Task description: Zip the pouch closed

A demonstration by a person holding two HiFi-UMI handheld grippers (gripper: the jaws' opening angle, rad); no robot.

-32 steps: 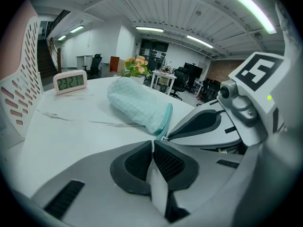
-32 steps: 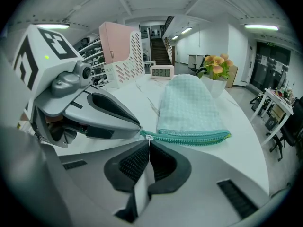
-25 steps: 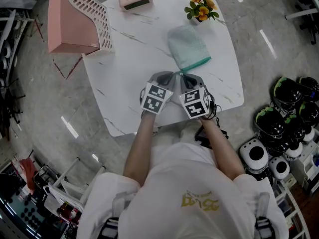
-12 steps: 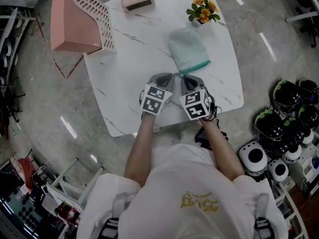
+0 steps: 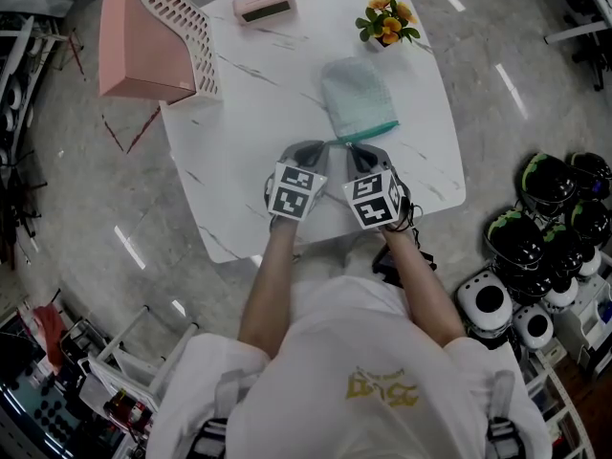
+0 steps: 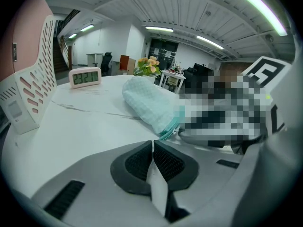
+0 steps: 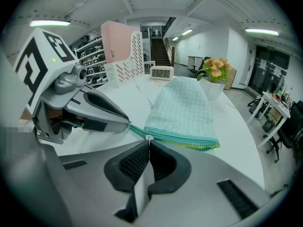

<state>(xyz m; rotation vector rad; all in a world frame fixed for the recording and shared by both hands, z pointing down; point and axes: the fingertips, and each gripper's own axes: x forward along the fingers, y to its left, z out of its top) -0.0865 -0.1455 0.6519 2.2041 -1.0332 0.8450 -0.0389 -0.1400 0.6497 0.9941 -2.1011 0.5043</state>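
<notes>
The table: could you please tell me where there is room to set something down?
Widest bare patch: the table's left half, between the file rack and the left gripper. A narrower strip lies right of the pouch. Crowded: the near edge, where the right gripper also meets the pouch, and by the clock and flowers.

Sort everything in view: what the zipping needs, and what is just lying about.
For the job:
pouch
zip pull, pinched by the right gripper
left gripper, shut on the pouch's zip tail

Lying about, on the table:
clock
flower pot
pink rack
</notes>
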